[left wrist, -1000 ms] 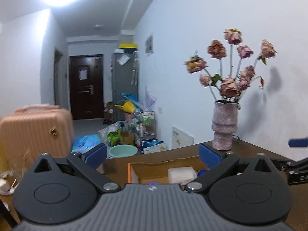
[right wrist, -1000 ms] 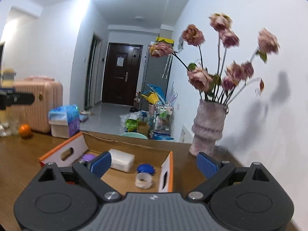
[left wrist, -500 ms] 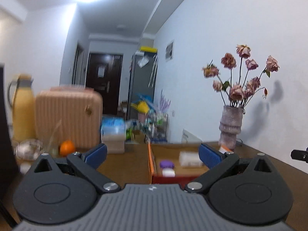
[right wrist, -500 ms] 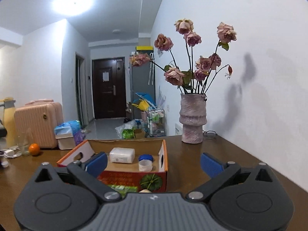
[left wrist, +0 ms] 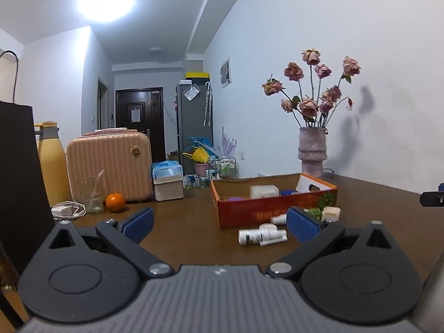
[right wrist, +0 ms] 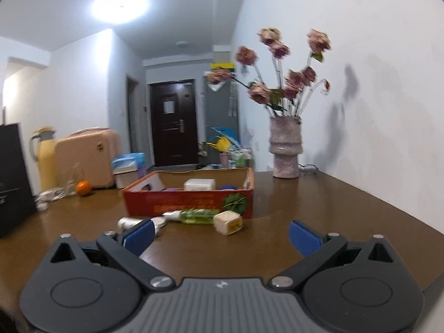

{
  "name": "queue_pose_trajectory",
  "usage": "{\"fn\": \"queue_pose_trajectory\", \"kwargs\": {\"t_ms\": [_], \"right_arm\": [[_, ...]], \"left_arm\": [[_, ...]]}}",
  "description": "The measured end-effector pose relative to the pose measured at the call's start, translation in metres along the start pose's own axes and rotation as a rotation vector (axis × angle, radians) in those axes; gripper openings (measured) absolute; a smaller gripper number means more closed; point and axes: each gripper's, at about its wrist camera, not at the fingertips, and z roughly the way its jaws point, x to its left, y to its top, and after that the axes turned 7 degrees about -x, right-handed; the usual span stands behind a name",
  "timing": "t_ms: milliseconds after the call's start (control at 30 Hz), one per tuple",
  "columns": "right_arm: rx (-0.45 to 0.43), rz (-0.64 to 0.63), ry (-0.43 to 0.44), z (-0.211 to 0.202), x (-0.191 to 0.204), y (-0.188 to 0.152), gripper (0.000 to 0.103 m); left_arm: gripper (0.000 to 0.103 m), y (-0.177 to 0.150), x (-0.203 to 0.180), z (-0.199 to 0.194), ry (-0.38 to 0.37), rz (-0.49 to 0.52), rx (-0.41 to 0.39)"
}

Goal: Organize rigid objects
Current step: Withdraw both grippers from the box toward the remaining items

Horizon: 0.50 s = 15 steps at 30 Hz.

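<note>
Left gripper (left wrist: 219,223), black frame with blue pads: jaws spread wide, nothing between them, above the brown glossy wooden table (left wrist: 183,236). Right gripper (right wrist: 220,234), same build: jaws have just been opening, now fully apart, empty. Ahead of both, near the fingertips, loose items lie on the table: white cylindrical plastic bottle (left wrist: 251,236) on its side; clear green plastic bottle (right wrist: 198,216) lying flat; cream squat jar (right wrist: 228,222) tipped over. Just behind them stands the shallow orange-red cardboard box (right wrist: 188,201), open-topped, printed front, holding a white rectangular block (right wrist: 199,184) and small blue and purple pieces. Beyond, to the right: rough ribbed pink ceramic vase (right wrist: 285,149) of dried roses.
</note>
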Motion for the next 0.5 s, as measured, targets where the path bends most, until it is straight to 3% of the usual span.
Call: {"fn": "queue_pose_trajectory", "kwargs": {"t_ms": [167,267,400,500], "right_arm": [[0.014,0.024,0.004,-0.019,0.016,-0.015,0.103],[0.03,-0.015,0.03,-0.014,0.025,-0.02,0.103],[0.046,-0.067,0.024,0.008,0.032,-0.021,0.103],[0.096,-0.039,0.019,0.034,0.03,-0.021,0.103]], "left_arm": [[0.103,-0.013,-0.004,-0.01,-0.058,0.001,0.063],[0.103,-0.019,-0.001,-0.001,-0.052,0.002,0.09],[0.103,-0.027,0.004,0.028,-0.071,-0.034,0.145],[0.103,-0.032,0.008,0.063,-0.145,-0.035,0.183]]}}
